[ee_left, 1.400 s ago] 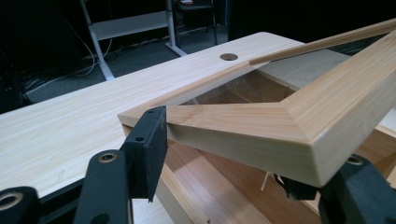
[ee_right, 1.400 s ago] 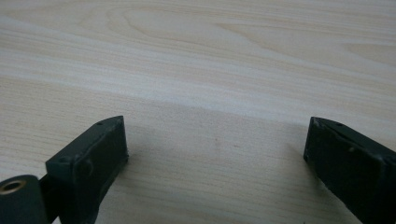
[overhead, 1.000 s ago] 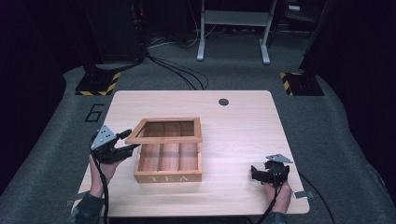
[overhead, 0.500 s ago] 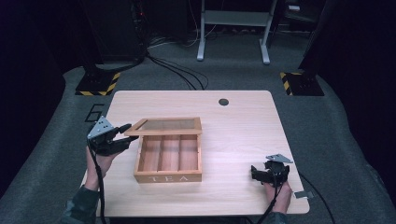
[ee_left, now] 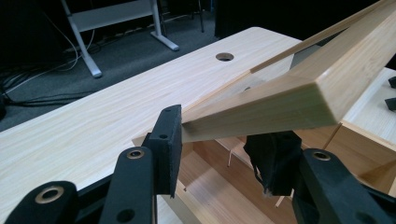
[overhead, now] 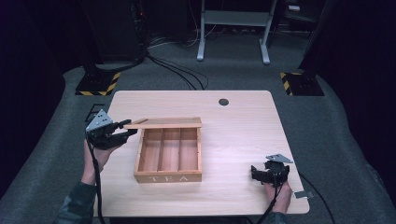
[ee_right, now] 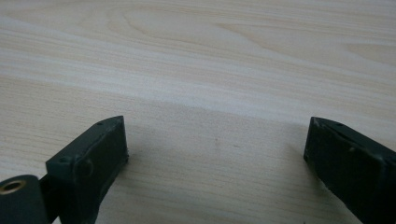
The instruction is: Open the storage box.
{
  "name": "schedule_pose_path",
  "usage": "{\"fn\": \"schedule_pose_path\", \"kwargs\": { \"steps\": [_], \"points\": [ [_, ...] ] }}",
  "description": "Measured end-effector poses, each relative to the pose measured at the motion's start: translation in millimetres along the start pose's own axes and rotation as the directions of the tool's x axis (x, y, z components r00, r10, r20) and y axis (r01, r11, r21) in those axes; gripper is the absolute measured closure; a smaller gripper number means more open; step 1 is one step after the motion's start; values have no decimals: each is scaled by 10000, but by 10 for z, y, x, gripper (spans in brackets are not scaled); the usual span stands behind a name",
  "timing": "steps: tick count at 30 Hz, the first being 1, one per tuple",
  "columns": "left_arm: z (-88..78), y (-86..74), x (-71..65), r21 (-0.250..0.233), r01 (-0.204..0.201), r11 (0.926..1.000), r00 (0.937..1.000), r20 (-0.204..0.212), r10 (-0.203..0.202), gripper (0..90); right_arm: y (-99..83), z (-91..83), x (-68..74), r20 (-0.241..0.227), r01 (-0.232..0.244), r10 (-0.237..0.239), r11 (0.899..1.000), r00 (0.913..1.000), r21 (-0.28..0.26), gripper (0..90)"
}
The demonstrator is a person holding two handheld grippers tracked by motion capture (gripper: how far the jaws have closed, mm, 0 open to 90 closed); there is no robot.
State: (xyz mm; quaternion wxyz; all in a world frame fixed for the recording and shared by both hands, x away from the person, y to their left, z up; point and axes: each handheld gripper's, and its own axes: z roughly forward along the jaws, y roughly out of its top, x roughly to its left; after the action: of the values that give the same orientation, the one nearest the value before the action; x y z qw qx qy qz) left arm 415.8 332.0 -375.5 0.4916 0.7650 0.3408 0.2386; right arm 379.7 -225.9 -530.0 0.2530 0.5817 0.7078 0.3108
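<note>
Wooden tea box [overhead: 168, 175] compartments bare, lid [overhead: 163, 122] raised in left tool [overhead: 125, 129]

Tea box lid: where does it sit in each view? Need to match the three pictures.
High view: the lid is raised over the box's far edge, left of centre, its left end in the left gripper.
Left gripper view: the lid runs from between the jaws to the upper right corner.
Right gripper view: not in it; bare table between open jaws.
Shared landmark: the round hole in the table, high and left gripper views.
</note>
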Motion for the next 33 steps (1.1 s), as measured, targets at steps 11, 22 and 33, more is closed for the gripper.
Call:
{"fn": "schedule_pose_path", "kwargs": {
  "steps": [11, 22, 33],
  "points": [
    [22, 92, 72, 85, 10, 10000, 9999, 117, -11, 572, 2, -5, -4, -16, 23, -23, 10000, 10000, 64, 58],
    [51, 196, 124, 189, -142, 9997, 9999, 77, 141, 573, 2, -5, -3, -15, 24, -24, 10000, 10000, 65, 58],
    [79, 282, 154, 225, -161, 9996, 9999, 26, 160, 573, 1, -5, -3, -3, 26, -26, 10000, 10000, 58, 58]
  ]
}}
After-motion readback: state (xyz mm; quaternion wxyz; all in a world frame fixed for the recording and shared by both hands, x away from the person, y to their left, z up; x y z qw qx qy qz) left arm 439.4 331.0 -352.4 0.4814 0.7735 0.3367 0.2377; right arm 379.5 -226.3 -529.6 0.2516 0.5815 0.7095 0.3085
